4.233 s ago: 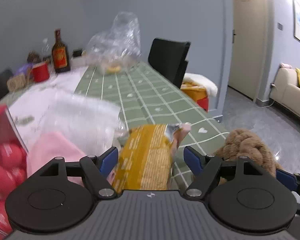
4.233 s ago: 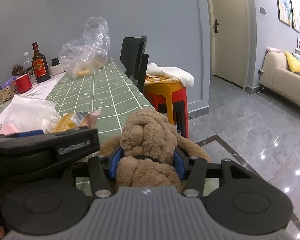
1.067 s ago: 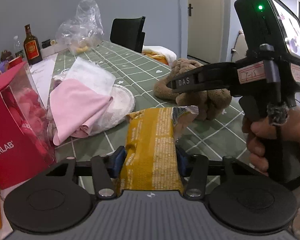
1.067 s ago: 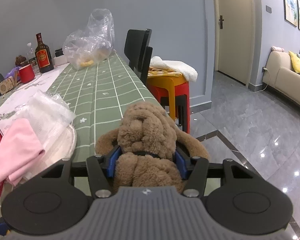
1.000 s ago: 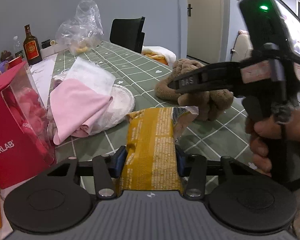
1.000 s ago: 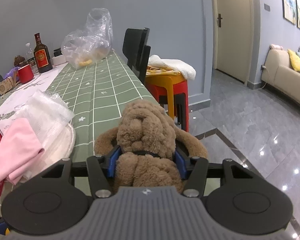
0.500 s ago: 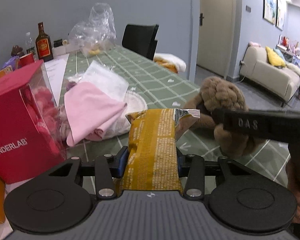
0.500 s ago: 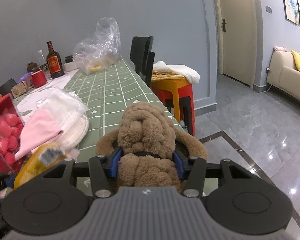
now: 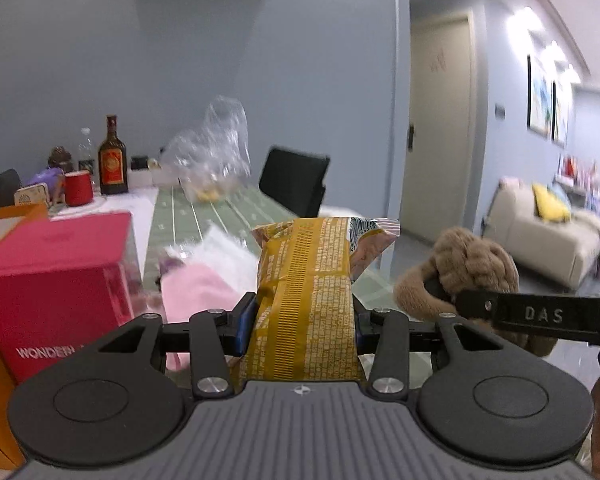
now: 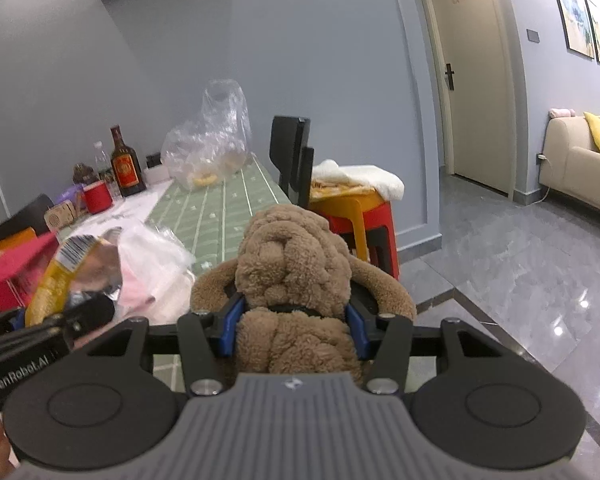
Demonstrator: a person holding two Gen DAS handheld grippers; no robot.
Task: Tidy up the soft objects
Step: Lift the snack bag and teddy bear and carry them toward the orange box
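Observation:
My left gripper [image 9: 302, 322] is shut on a yellow snack packet [image 9: 304, 280] and holds it up above the table. The packet also shows at the left of the right wrist view [image 10: 64, 272]. My right gripper [image 10: 294, 326] is shut on a brown plush dog [image 10: 296, 276], gripped at its neck, lifted near the table's right edge. The dog shows at the right of the left wrist view [image 9: 468, 264]. A pink cloth [image 9: 196, 292] and a clear plastic bag [image 9: 220, 252] lie on the green checked table [image 10: 220, 208].
A red box [image 9: 52, 288] stands at the left. A dark bottle [image 9: 112, 160], a red cup [image 9: 78, 188] and a big clear bag [image 9: 216, 160] stand at the far end. A black chair [image 10: 292, 160] and a red-and-yellow stool [image 10: 356, 208] stand beside the table.
Both grippers have risen with their loads. The left gripper closed on the snack packet about four seconds ago and lifted it. The right gripper has held the plush dog throughout.

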